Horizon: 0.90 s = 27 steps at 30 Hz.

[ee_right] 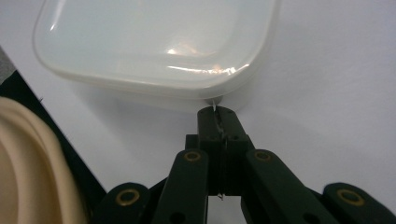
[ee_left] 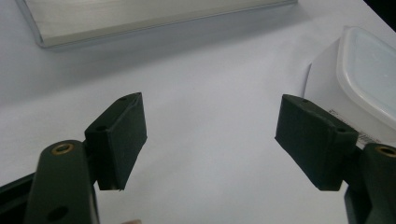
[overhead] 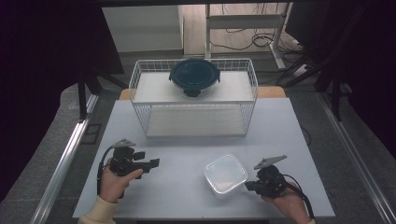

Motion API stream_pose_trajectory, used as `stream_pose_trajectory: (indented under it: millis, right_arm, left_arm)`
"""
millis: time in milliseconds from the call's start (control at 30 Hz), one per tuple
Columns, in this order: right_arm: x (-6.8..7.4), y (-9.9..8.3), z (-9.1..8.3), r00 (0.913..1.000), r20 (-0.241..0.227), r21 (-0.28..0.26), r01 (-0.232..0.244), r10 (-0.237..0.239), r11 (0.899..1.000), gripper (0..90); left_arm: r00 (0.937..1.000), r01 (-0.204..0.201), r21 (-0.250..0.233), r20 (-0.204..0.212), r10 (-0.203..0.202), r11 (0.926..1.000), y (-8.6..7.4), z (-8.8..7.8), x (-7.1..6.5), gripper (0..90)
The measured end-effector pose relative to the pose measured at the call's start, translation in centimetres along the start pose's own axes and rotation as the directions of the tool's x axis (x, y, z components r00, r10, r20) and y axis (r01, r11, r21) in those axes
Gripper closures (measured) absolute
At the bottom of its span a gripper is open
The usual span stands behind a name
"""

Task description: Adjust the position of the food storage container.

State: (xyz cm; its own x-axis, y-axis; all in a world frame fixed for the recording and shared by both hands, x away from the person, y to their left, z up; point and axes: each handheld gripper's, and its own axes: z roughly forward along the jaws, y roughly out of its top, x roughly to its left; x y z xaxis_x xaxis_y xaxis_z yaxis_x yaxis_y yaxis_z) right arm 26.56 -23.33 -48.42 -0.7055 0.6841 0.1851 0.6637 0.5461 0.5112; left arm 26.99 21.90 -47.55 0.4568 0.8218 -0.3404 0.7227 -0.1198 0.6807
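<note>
**Grippers at rest beside a lidded plastic box**

Table (overhead: 187,140), white and rectangular, seen from above, with a person's two hands entering from the near edge, each holding a black two-jaw gripper.

The right gripper (overhead: 249,185) sits at the near right, its jaws pressed fully together. In the right gripper view a thin clear sliver seems to be caught between the tips (possibly a tab of the lid, though it is too small to be sure). Those tips meet the near corner of a translucent white square plastic container with a snap-on lid (overhead: 225,174), which rests flat on the table, right of centre and near the front edge. Pinching at a corner is probably meant to peel the lid up or steady the box.

The left gripper (overhead: 152,163) is held well apart to the left, level, pointing across toward the container. Its jaws stand wide with nothing between them, likely waiting to take the box or the lid.

Farther back stands a white wire two-tier rack (overhead: 194,100). On its upper shelf sits a round glass container with a dark blue clip lid (overhead: 194,77), untouched.
</note>
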Motion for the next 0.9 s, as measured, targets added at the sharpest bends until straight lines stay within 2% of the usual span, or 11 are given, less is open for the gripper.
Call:
stream_pose_trajectory:
  millis: [433, 900]
  right_arm:
    - [-1.2, 2.1, 0.7, 0.9994, 0.026, -0.018, -0.022, 0.023, 1.000, 89.7]
    - [-1.4, 4.5, 1.7, 0.9995, 0.024, -0.022, -0.020, 0.021, 1.000, 89.7]
  left_arm:
    - [1.0000, 0.004, -0.002, -0.004, -0.004, 1.0000, 0.0, -0.1, 0.2, 24.3]
    - [1.0000, 0.007, -0.001, -0.005, -0.007, 1.0000, 0.0, -0.2, 0.2, 24.4]
